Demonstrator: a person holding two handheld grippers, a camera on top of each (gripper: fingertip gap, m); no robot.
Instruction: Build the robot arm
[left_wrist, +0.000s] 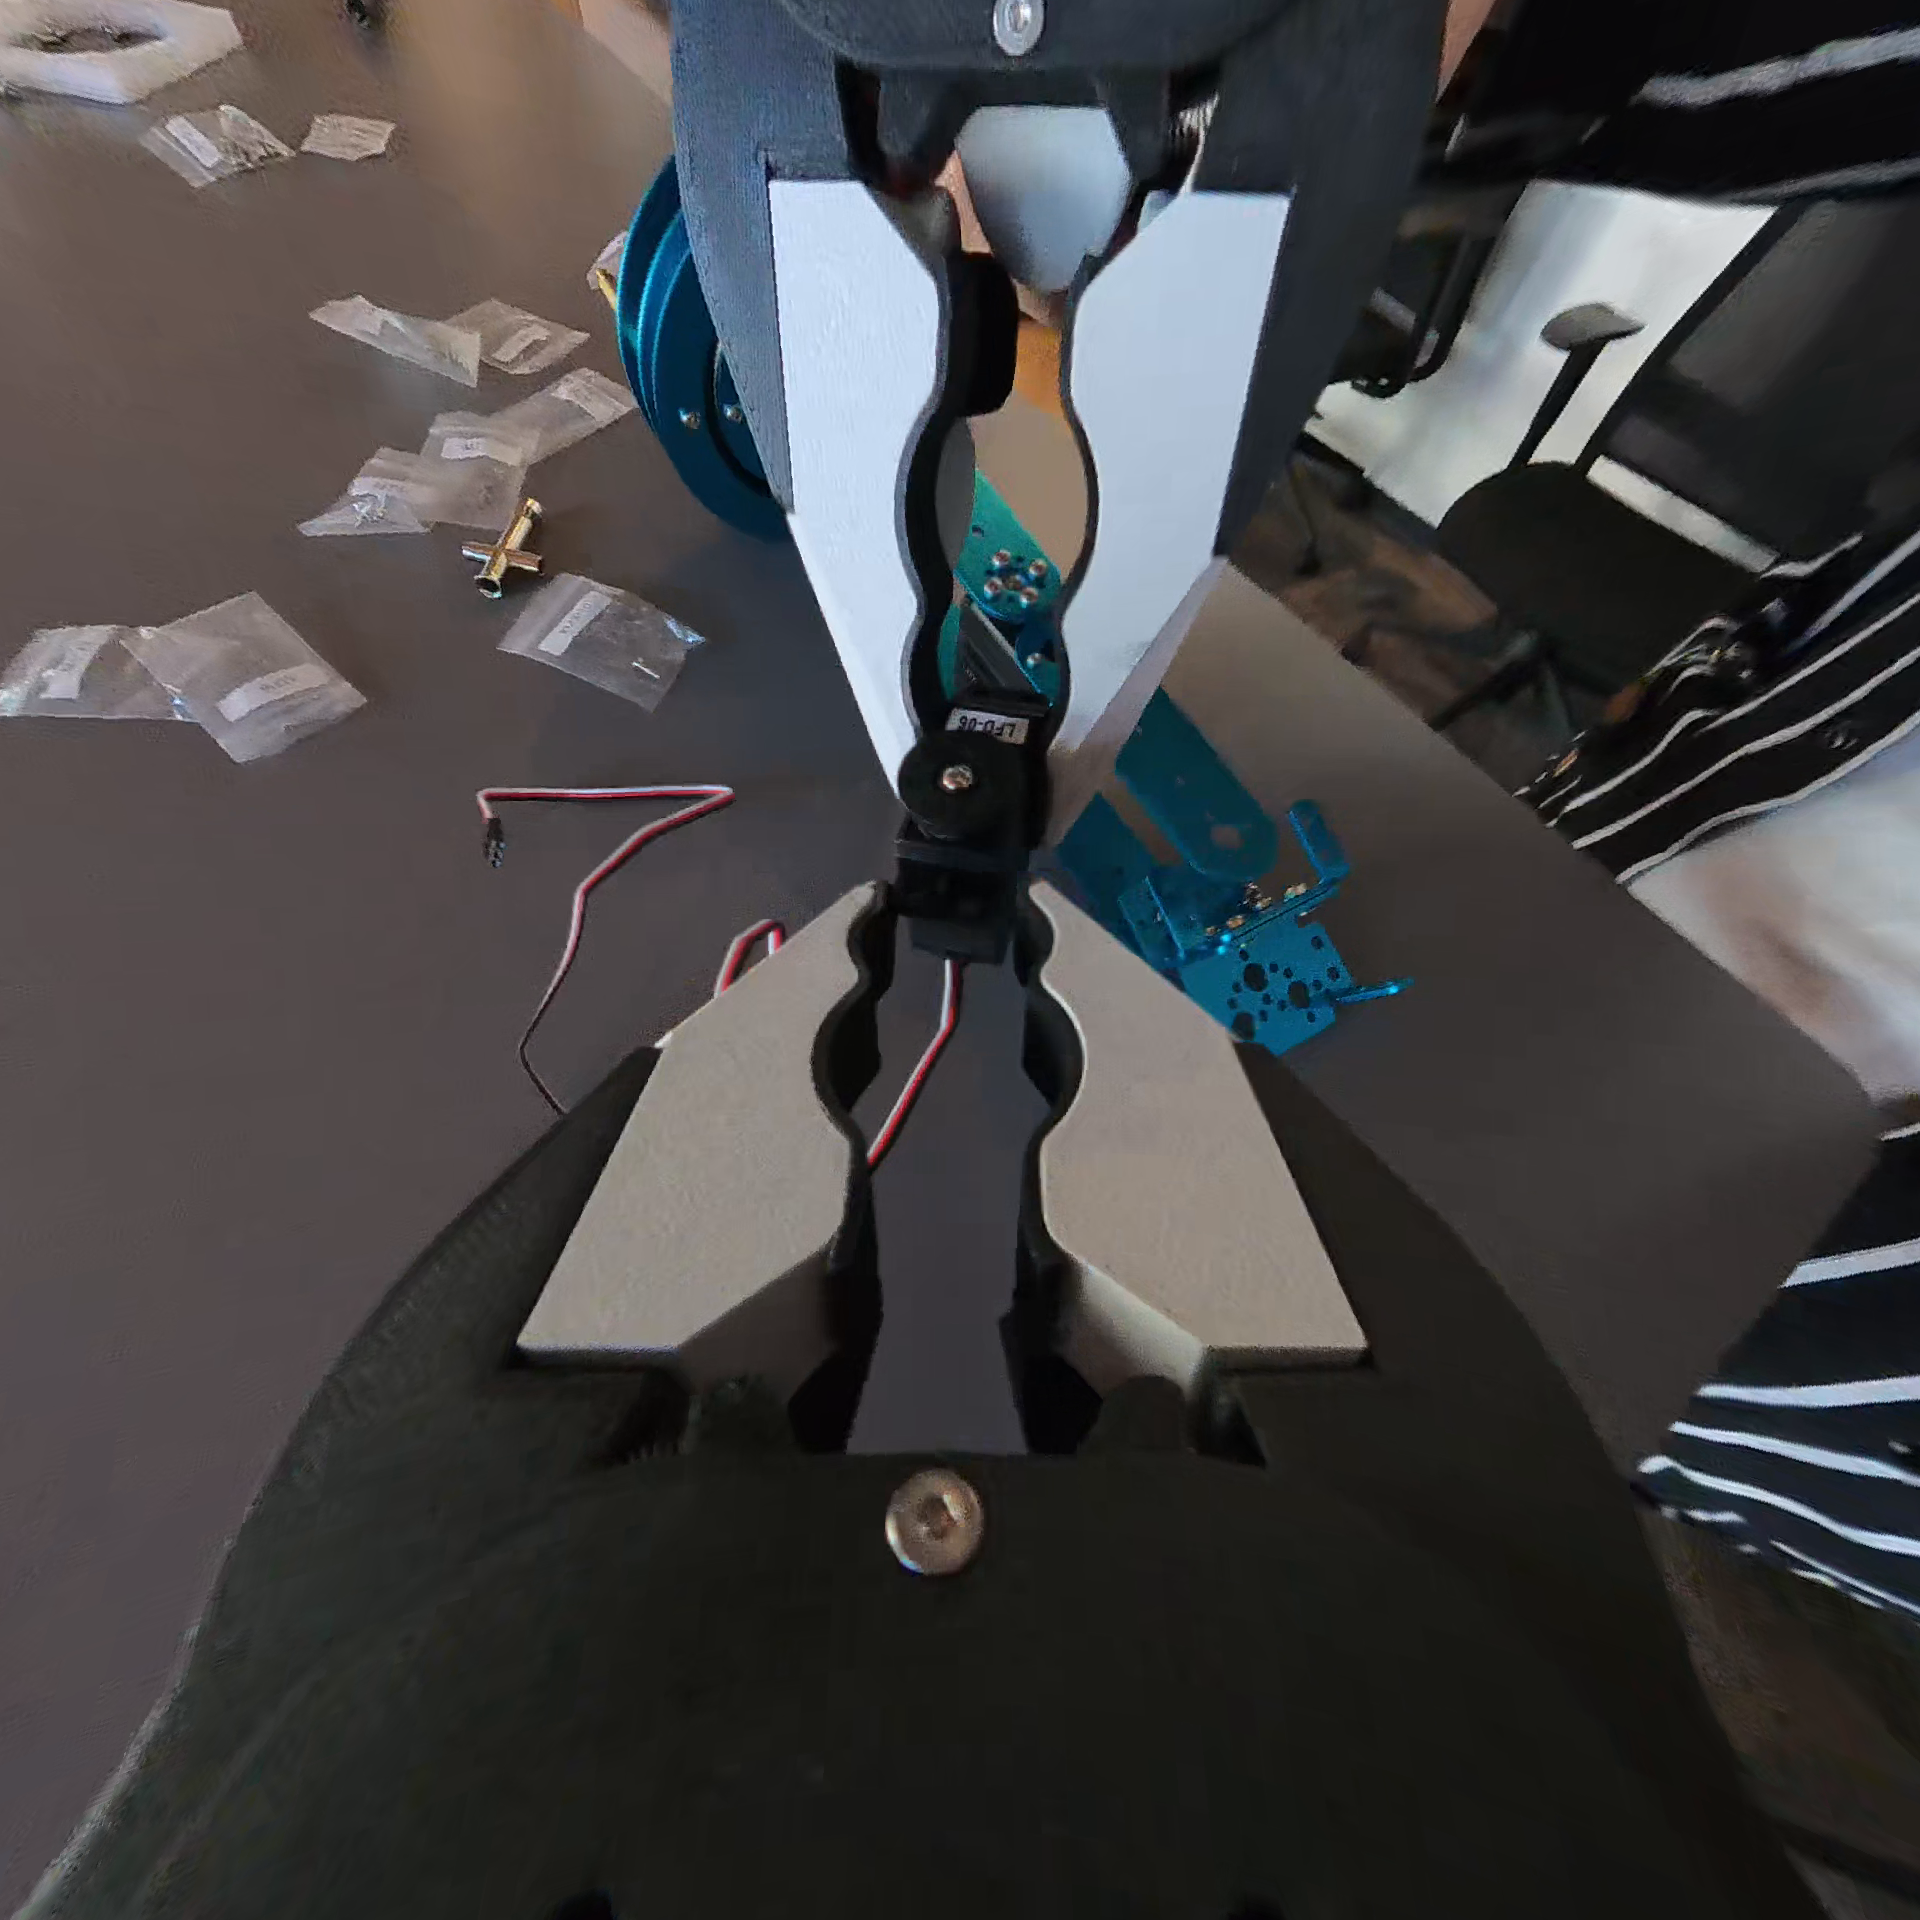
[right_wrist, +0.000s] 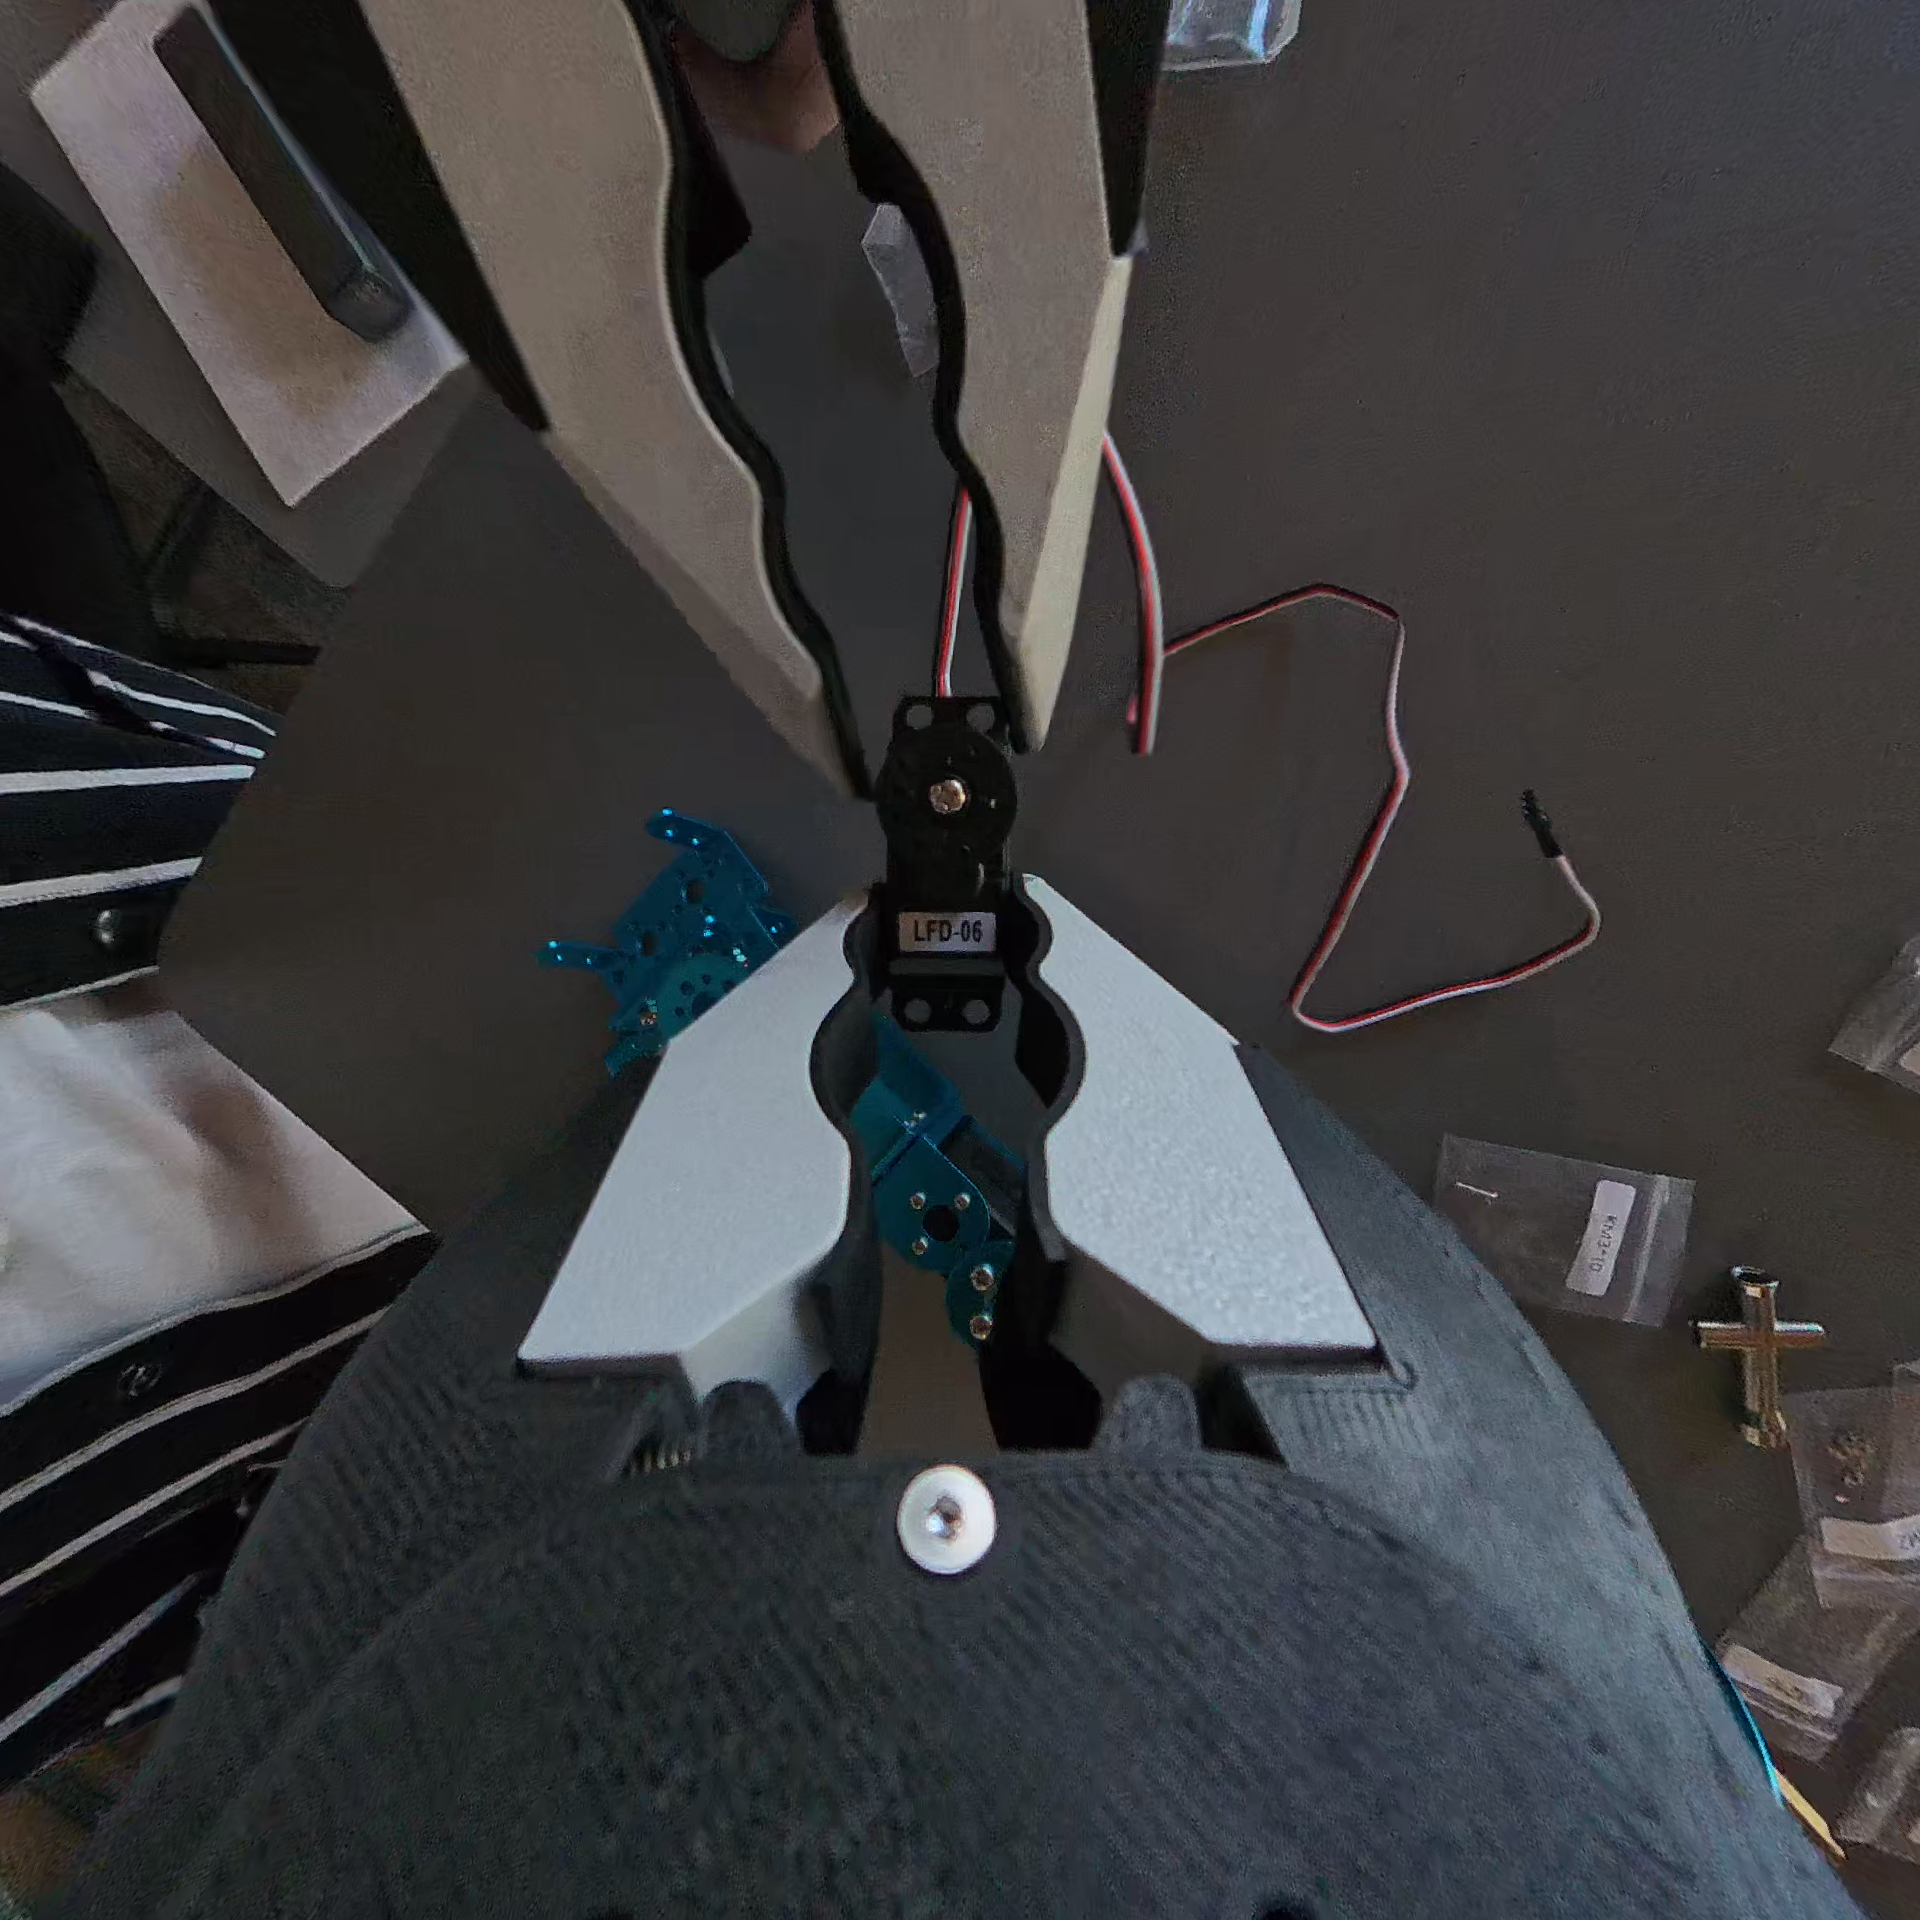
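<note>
We see clear bags on the dark table, then our left gripper and right gripper both pinching the black servo mid-air, blue bracket rightward.

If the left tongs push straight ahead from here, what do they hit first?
The left tongs already grip the black servo. Straight ahead, the right tongs hold its other end, so those come first; depth beyond is unclear.

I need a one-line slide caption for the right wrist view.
Both grippers, right gripper and left gripper, grip one black servo above the dark table.
</note>
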